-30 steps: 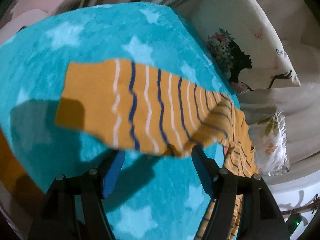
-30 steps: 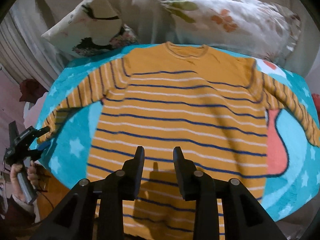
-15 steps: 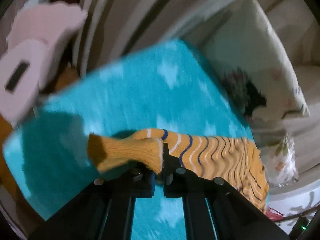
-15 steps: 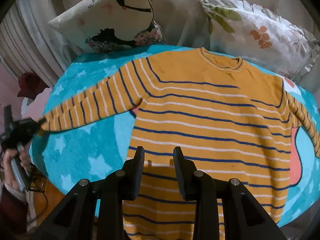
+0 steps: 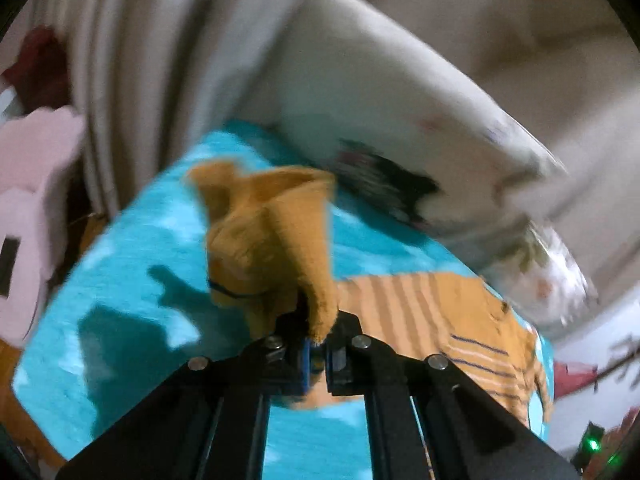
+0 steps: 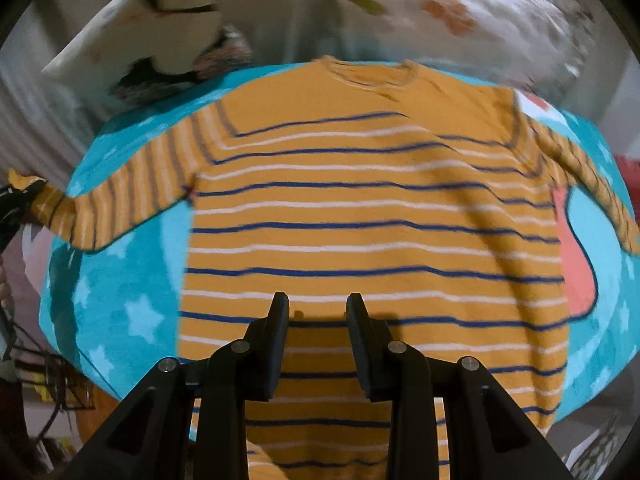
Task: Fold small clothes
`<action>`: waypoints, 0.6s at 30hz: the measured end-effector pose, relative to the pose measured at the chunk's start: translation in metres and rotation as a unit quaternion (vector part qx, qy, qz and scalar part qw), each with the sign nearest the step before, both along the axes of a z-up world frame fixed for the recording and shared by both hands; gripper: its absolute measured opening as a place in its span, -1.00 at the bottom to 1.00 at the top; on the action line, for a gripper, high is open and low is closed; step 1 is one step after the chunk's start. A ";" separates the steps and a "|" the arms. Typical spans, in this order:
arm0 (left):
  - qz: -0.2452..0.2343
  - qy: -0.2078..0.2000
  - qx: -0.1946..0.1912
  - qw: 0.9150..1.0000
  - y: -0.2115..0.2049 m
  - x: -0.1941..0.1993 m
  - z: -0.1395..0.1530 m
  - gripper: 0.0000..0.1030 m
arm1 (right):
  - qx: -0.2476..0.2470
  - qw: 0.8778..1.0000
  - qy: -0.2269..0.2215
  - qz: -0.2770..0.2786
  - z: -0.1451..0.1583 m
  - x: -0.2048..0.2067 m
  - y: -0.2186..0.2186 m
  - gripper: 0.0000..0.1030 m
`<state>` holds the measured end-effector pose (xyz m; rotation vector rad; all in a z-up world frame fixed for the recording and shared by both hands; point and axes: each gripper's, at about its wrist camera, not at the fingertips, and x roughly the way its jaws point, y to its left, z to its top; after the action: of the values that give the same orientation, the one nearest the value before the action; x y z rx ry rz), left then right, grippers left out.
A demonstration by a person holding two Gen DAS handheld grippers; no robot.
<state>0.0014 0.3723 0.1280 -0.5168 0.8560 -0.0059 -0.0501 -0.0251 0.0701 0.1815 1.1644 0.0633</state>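
Striped orange sweater (image 6: pixel 372 216), flat on the teal star blanket (image 6: pixel 120 304) — left gripper (image 5: pixel 316 354) clamped on the sleeve cuff (image 5: pixel 276 240), right gripper (image 6: pixel 318 320) hovering with fingers apart over the hem — best carried across level, laying the sleeve unbunched.

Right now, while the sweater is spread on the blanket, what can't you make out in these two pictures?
- Sweater hem: right wrist view, cut off by the bottom edge and covered by the right gripper.
- Right sleeve cuff: same view, runs off the right edge.
- Left sleeve cuff: left wrist view, bunched and motion-blurred in the left gripper; pad contact hidden by fabric.
- Pillow print: both views, too blurred.
- Blanket far edge: hidden under the sweater.
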 end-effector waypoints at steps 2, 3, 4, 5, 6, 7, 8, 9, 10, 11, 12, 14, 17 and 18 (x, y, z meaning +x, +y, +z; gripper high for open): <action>-0.028 -0.002 0.001 1.000 -0.036 0.005 0.005 -0.92 | 0.008 1.000 0.001 -0.016 -0.006 -0.003 -0.025 -0.37; -0.041 -0.002 0.002 0.999 -0.058 0.008 0.007 -0.91 | 0.012 1.000 0.001 -0.021 -0.008 -0.003 -0.036 -0.37; -0.054 0.000 0.003 0.999 -0.081 0.012 0.007 -0.92 | 0.022 0.999 0.003 -0.030 -0.012 -0.004 -0.054 -0.37; -0.064 0.002 0.000 0.998 -0.099 0.014 0.007 -0.92 | 0.029 0.999 0.004 -0.035 -0.013 -0.004 -0.065 -0.37; -0.077 0.003 -0.006 0.997 -0.122 0.018 0.007 -0.92 | 0.036 0.999 0.005 -0.039 -0.014 -0.005 -0.078 -0.37; -0.089 0.005 -0.009 0.996 -0.145 0.022 0.007 -0.92 | 0.042 0.998 0.003 -0.043 -0.015 -0.007 -0.093 -0.37; -0.102 0.008 -0.011 0.995 -0.174 0.027 0.006 -0.92 | 0.043 0.998 0.001 -0.045 -0.015 -0.008 -0.104 -0.37; -0.113 0.009 -0.013 0.993 -0.194 0.030 0.004 -0.92 | 0.043 0.998 -0.001 -0.046 -0.016 -0.010 -0.119 -0.37; -0.129 0.012 -0.016 0.991 -0.222 0.035 0.002 -0.92 | 0.044 0.998 -0.003 -0.047 -0.017 -0.011 -0.133 -0.37; -0.140 0.014 -0.019 0.990 -0.241 0.039 -0.001 -0.92 | 0.044 0.998 -0.004 -0.049 -0.017 -0.012 -0.141 -0.37; -0.155 0.017 -0.023 0.987 -0.268 0.043 -0.005 -0.92 | 0.045 0.998 -0.005 -0.052 -0.018 -0.015 -0.155 -0.37; -0.183 0.025 -0.032 0.982 -0.317 0.047 -0.012 -0.92 | 0.047 0.997 -0.002 -0.060 -0.022 -0.019 -0.183 -0.37; -0.227 0.040 -0.033 0.973 -0.391 0.053 -0.030 -0.92 | 0.051 0.996 0.009 -0.075 -0.030 -0.024 -0.218 -0.37; -0.238 0.044 -0.029 0.970 -0.409 0.054 -0.036 -0.92 | 0.052 0.995 0.012 -0.079 -0.033 -0.027 -0.227 -0.37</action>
<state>0.0549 -0.0363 0.0918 -0.3582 1.0536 -0.4527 -0.0771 -0.2522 0.0368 0.3666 1.1681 -0.0175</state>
